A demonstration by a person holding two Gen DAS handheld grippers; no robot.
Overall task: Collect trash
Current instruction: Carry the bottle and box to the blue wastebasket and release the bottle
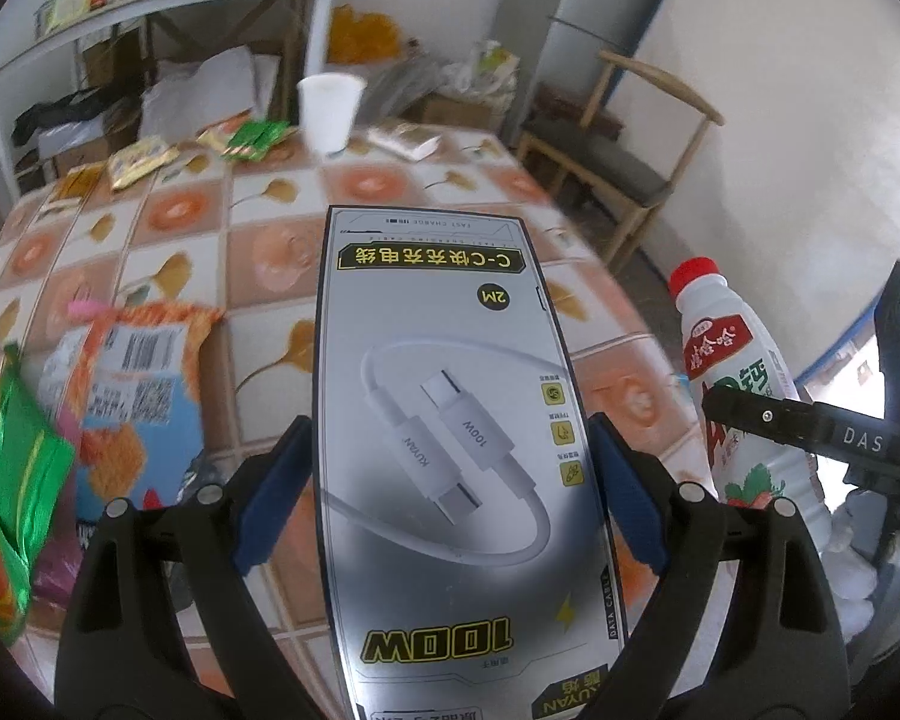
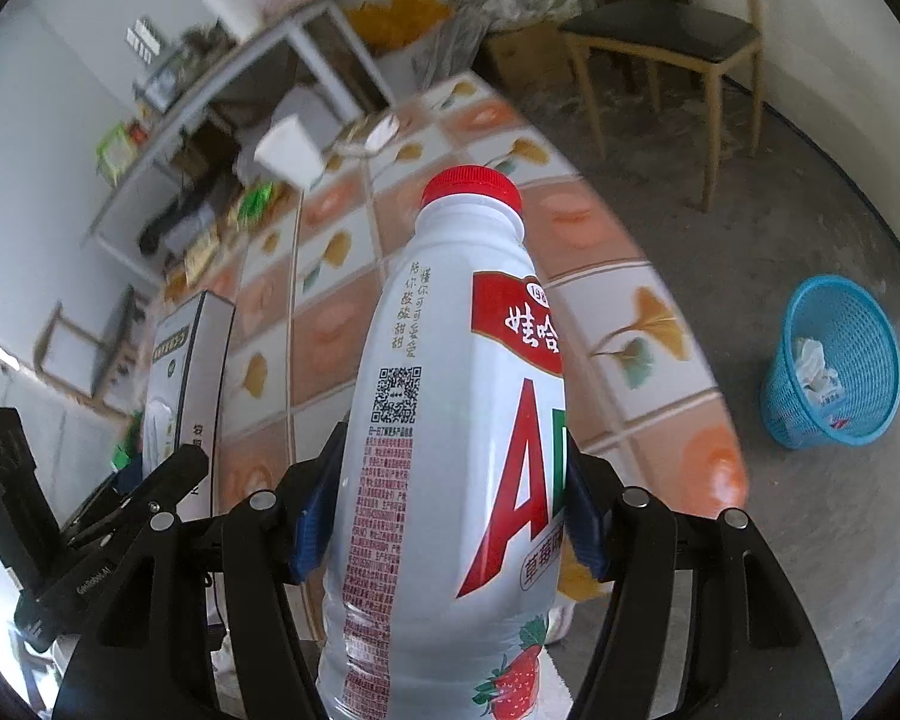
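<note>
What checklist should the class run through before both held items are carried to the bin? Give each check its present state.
1. Left gripper clamps the cable box between both pads: ok.
2. Right gripper clamps the bottle between both pads: ok.
3. Red cap is on the bottle: ok; whether it is tight, cannot tell.
4. Blue basket is in sight on the floor, with room above the paper inside: ok.
5. Floor between table and basket is free of obstacles: ok.
6. All trash is off the table: not ok; wrappers and white cup remain.
</note>
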